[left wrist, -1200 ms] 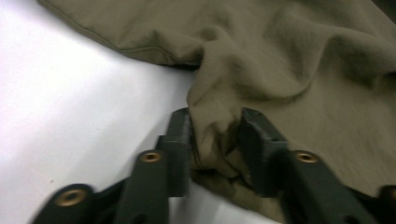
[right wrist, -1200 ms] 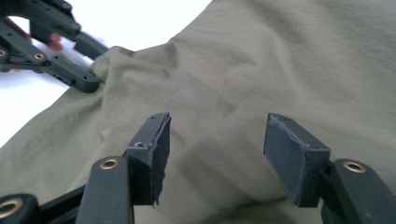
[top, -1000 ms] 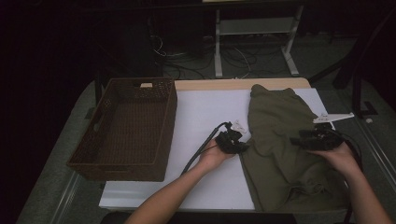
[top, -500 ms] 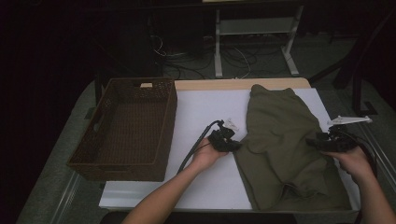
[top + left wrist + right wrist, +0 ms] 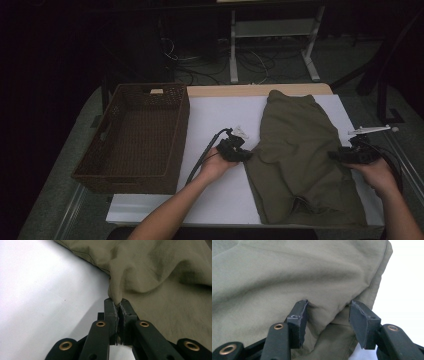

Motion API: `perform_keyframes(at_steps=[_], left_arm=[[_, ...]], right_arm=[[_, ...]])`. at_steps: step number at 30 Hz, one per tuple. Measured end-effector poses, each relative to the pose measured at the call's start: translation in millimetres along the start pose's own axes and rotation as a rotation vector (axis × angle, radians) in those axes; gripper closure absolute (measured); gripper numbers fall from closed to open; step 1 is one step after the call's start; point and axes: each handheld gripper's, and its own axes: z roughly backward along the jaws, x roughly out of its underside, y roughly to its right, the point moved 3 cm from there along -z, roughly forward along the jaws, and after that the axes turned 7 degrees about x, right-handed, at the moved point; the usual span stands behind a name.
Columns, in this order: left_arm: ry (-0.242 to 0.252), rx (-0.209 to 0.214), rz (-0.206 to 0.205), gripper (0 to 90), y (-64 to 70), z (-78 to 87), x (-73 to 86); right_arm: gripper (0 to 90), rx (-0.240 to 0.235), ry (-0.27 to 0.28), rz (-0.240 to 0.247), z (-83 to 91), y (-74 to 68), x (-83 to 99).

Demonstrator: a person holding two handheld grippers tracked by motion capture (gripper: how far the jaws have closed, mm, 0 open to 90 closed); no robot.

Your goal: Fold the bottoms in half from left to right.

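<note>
An olive-green garment (image 5: 300,150) lies spread on the white table cover (image 5: 220,120), right of centre. My left gripper (image 5: 244,156) is at the garment's left edge, shut on a pinched fold of the cloth (image 5: 115,291). My right gripper (image 5: 334,156) is at the garment's right edge. In the right gripper view its jaws stand open around a rumpled part of the cloth (image 5: 327,315) near the hem, with the right gripper (image 5: 328,317) low over the fabric.
A dark brown wicker basket (image 5: 135,135) stands at the table's left side. Bare white cover lies between the basket and the garment. A white stick-like part (image 5: 372,130) lies at the right edge. Cables and a stand's legs (image 5: 270,50) are on the floor behind.
The left gripper has dragged the garment's left edge leftwards and the cloth has spread wider. The right gripper has stayed near the right edge, shifting slightly outward.
</note>
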Motion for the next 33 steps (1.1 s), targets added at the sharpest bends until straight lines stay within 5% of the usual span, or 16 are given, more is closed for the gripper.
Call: perform_keyframes(at_steps=[7,9,16,23,28,31,33], left_arm=[[-0.003,0.0,-0.001,85.7,0.1,-0.9,0.2],[-0.003,0.001,-0.001,85.7,0.0,-0.8,0.2],[-0.004,0.0,-0.002,85.6,-0.3,-1.3,0.5],[-0.004,0.01,-0.008,72.5,-0.6,-2.9,1.4],[-0.004,0.007,-0.01,76.8,0.5,-5.5,2.2],[-0.001,0.01,-0.007,83.7,0.5,-5.5,2.5],[-0.005,0.006,-0.023,85.9,0.9,-5.1,2.2]], right_arm=[[82.6,-0.045,-0.002,0.008,-0.7,-2.5,1.0],[86.5,-0.054,0.007,0.006,1.4,-1.5,0.0],[88.0,0.041,-0.01,-0.046,11.2,15.7,1.1],[57.3,0.052,-0.015,-0.053,1.8,18.1,6.5],[69.1,0.05,-0.016,-0.042,1.0,19.1,8.3],[83.7,0.005,-0.014,-0.03,0.3,17.0,8.4],[85.9,0.0,-0.019,-0.017,0.2,15.0,7.5]])
